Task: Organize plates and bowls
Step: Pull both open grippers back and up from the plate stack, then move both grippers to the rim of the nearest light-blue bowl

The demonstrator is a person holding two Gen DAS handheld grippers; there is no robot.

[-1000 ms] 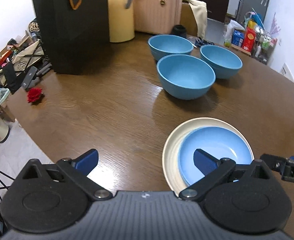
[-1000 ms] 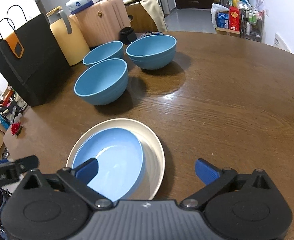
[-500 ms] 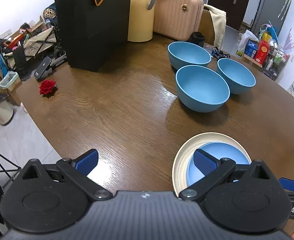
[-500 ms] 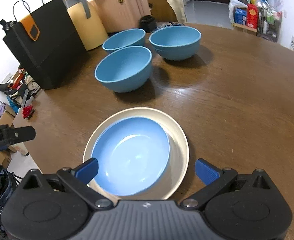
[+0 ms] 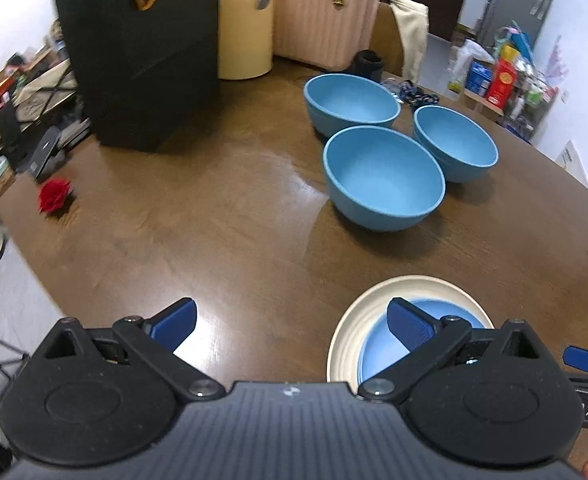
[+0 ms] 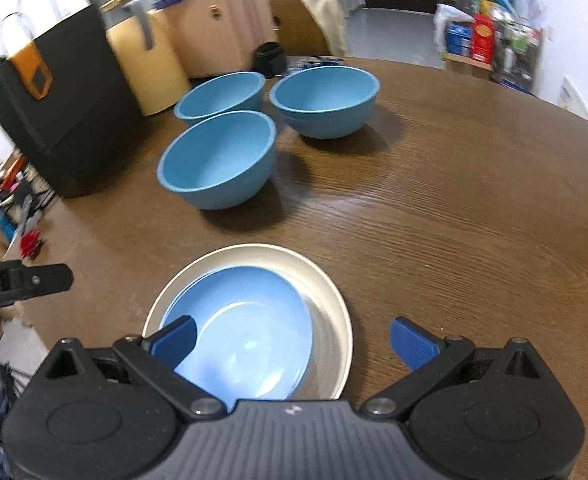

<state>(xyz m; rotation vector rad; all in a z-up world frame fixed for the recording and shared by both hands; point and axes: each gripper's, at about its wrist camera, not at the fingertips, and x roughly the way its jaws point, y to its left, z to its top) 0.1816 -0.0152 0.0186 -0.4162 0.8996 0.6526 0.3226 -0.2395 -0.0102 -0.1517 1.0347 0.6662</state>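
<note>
A blue plate lies in a cream plate near the table's front edge; both also show in the left wrist view, the blue plate inside the cream plate. Three blue bowls stand behind: the near bowl, the back left bowl and the back right bowl. My left gripper is open and empty, left of the plates. My right gripper is open and empty, just above the plates' near side.
A black paper bag, a yellow container and a pink suitcase stand at the table's back left. A red flower lies near the left edge. The brown table stretches to the right.
Both grippers have drawn back and risen from the plates, so the bowls sit nearer the middle of the views. Both stay open. Plates and bowls have not moved.
</note>
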